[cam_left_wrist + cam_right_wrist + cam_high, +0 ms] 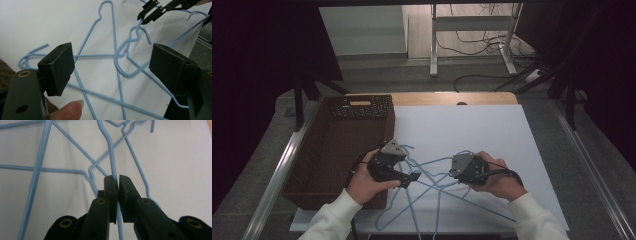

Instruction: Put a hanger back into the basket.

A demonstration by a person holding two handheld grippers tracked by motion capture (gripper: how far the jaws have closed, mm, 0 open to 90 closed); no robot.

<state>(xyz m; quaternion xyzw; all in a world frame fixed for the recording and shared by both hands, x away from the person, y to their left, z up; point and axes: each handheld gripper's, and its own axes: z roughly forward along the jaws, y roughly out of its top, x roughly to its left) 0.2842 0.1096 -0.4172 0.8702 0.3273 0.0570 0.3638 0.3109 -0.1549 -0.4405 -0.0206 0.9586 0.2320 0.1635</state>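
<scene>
**Right tongs clamped on a blue wire hanger, left tongs wide apart**

I see a tangle of blue wire hangers lying on the white table sheet, near the front edge, between my two hands. The wires cross each other many times, so I cannot count them with certainty.

My right gripper has its jaws pressed together on one blue wire, which passes straight between the two pads (the wire goes on above and below them). In the left gripper view the same tongs appear far off, at the top, pinching a wire just above a hanger hook.

My left gripper is held over the tangle with its jaws wide apart; nothing is between them, and the crossing wires and one curved hook lie behind the gap. A fingertip shows at the bottom of this view.

In the high view, a brown woven basket stands on the left of the sheet, just beside the left hand.
</scene>
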